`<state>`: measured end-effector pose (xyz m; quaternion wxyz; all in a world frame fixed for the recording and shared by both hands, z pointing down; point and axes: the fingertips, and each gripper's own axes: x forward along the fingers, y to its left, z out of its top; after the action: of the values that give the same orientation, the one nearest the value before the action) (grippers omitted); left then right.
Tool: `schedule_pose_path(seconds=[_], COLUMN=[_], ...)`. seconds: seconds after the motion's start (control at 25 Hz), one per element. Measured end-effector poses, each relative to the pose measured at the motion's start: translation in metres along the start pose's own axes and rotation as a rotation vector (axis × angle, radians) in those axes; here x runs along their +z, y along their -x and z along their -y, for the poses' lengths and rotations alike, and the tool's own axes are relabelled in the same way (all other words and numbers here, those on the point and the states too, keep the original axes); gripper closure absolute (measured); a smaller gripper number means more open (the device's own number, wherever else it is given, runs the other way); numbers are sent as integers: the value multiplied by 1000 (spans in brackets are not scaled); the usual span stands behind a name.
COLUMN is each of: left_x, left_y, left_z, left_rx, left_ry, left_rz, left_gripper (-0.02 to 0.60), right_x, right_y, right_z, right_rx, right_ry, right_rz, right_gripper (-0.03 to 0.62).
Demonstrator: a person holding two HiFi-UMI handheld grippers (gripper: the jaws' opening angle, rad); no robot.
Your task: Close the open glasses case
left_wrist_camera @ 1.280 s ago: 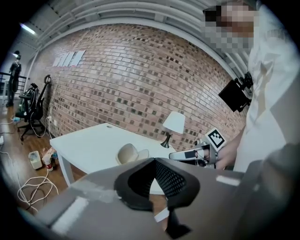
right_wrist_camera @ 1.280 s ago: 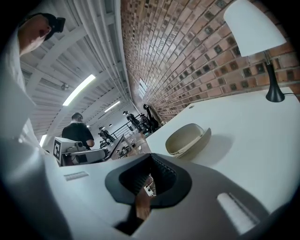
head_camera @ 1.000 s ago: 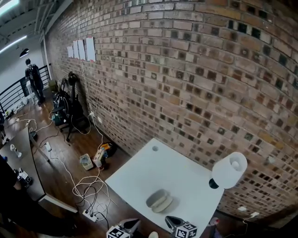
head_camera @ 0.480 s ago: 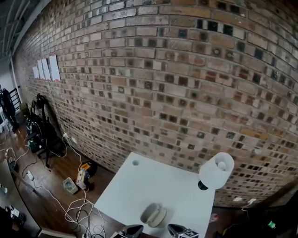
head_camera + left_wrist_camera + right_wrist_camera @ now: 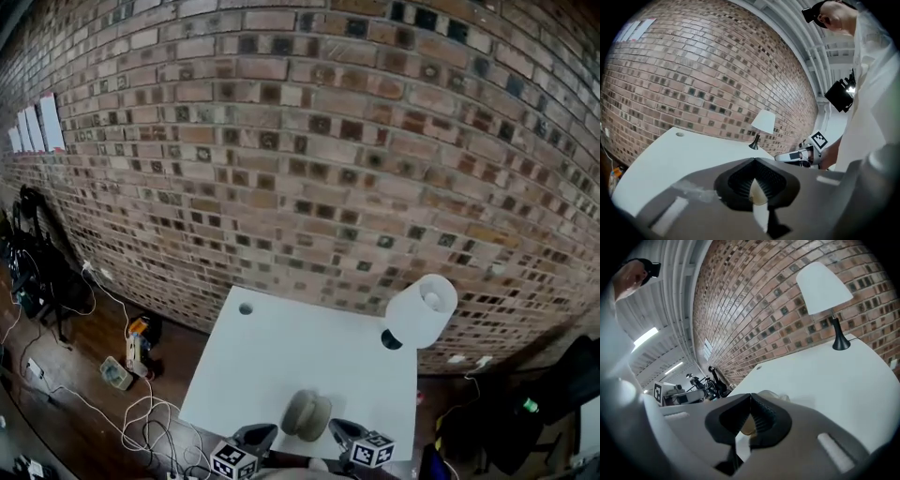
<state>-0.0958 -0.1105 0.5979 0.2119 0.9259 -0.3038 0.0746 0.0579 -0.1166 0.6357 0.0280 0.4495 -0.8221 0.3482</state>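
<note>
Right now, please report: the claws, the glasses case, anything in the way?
Left claw shut, empty; right claw shut, empty. Glasses case on table between them, looks open. Lamp at far corner, clear of path.

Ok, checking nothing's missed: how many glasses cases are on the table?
1. The glasses case lies by the table's front edge, between the left gripper and right gripper. None seems hidden.

Left tool [image 5: 265,431], right tool [image 5: 338,428]: jaws together, side by side.
</note>
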Motion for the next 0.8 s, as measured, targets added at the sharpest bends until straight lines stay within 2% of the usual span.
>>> schedule_pose_path(seconds=[0.12,0.28,0.56,0.6,0.68,0.8], left_x=[5,-5,18,14,2,-2], left_y=[-4,4,-16,-14,-6,-5], left_z=[-16,-20,-48,-51,-50,-57], left_rx=[-69,-155,-239,-244,-258,-275], left_ry=[-46,-48,-78,-77,-71,-81], left_rz=[-18,-76,-67,-75,-98,-113], left_gripper=[575,575,575,575,575,575], right_x=[8,-15,-10,-16,-34,-44], right_y=[-2,8,-16,-17,-11,-11], right_z=[4,-4,11,12,13,28], right_rx=[-76,-174,-238,-251,-297,-387], right_ry=[-22,-84,-132,-158,-220,-240], right_rz=[49,71,108,109,97,91], right_gripper=[586,586,582,575,518,462])
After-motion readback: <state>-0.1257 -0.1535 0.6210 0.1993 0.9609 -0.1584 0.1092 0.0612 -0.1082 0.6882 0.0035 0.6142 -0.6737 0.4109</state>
